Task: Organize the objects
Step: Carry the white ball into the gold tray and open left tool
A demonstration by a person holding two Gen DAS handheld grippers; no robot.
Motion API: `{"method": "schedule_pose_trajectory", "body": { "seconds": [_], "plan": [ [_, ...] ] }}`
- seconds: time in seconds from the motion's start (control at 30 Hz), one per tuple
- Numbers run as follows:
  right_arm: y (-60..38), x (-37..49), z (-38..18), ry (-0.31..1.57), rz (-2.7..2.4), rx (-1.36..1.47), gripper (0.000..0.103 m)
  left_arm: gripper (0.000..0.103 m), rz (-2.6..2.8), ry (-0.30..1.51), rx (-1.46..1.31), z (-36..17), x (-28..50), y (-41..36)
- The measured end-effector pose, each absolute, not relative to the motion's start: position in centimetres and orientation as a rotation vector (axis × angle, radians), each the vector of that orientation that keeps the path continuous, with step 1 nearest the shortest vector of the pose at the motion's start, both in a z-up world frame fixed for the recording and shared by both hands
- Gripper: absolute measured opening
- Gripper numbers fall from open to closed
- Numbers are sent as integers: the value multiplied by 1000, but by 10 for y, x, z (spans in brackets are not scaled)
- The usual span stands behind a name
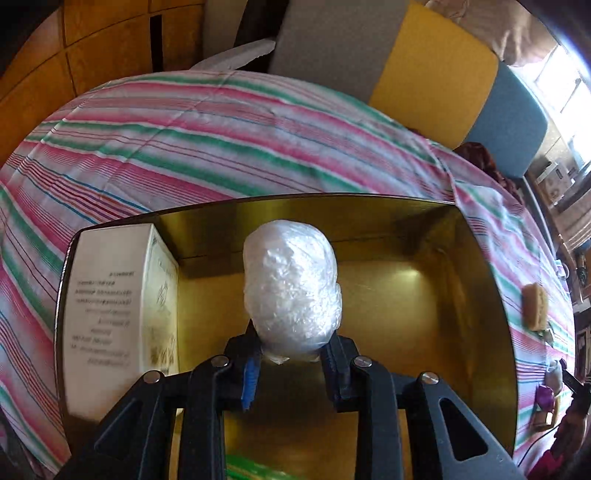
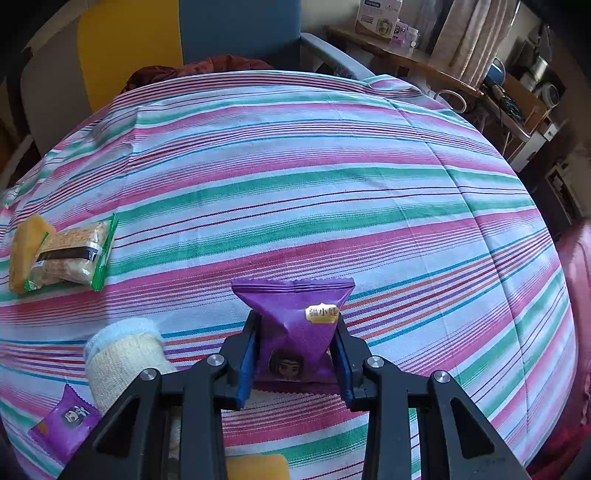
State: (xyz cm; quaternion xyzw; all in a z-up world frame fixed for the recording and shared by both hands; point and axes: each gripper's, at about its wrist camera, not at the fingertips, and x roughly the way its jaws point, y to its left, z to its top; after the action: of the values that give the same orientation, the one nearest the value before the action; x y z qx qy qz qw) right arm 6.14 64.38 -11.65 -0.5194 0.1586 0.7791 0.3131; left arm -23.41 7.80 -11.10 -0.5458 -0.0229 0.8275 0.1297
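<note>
My left gripper (image 1: 291,354) is shut on a white lump wrapped in clear plastic (image 1: 291,284) and holds it over the inside of a gold tin box (image 1: 461,295). A white printed carton (image 1: 118,299) stands in the box's left side. My right gripper (image 2: 295,354) is shut on a purple snack packet (image 2: 299,325) and holds it just above the striped tablecloth (image 2: 332,184).
A green-edged cracker packet (image 2: 74,254) on a yellow sponge-like piece (image 2: 22,251) lies at the left. A rolled cream sock (image 2: 122,354) and a second purple packet (image 2: 66,421) lie at the lower left. A yellow cushion (image 1: 428,77) and a blue chair (image 2: 240,29) stand behind the table.
</note>
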Motion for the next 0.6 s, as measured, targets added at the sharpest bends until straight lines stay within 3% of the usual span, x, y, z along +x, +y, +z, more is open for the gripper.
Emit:
{"method": "schedule_pose_trajectory", "body": {
  "seconds": [0.13, 0.2, 0.33, 0.43, 0.6],
  "plan": [
    [644, 61, -116, 417, 2055, -1370, 36, 34, 2404, -50, -1604, -114, -241, 80],
    [644, 61, -116, 418, 2055, -1369, 37, 42, 2405, -26, -1604, -111, -242, 84],
    [644, 61, -116, 418, 2055, -1369, 37, 45, 2416, -27, -1587, -101, -238, 82],
    [644, 61, -116, 417, 2056, -1369, 37, 59, 2429, -29, -1583, -92, -235, 77],
    [644, 61, -116, 417, 2056, -1370, 37, 58, 2486, -42, -1527, -70, -223, 69]
  ]
}}
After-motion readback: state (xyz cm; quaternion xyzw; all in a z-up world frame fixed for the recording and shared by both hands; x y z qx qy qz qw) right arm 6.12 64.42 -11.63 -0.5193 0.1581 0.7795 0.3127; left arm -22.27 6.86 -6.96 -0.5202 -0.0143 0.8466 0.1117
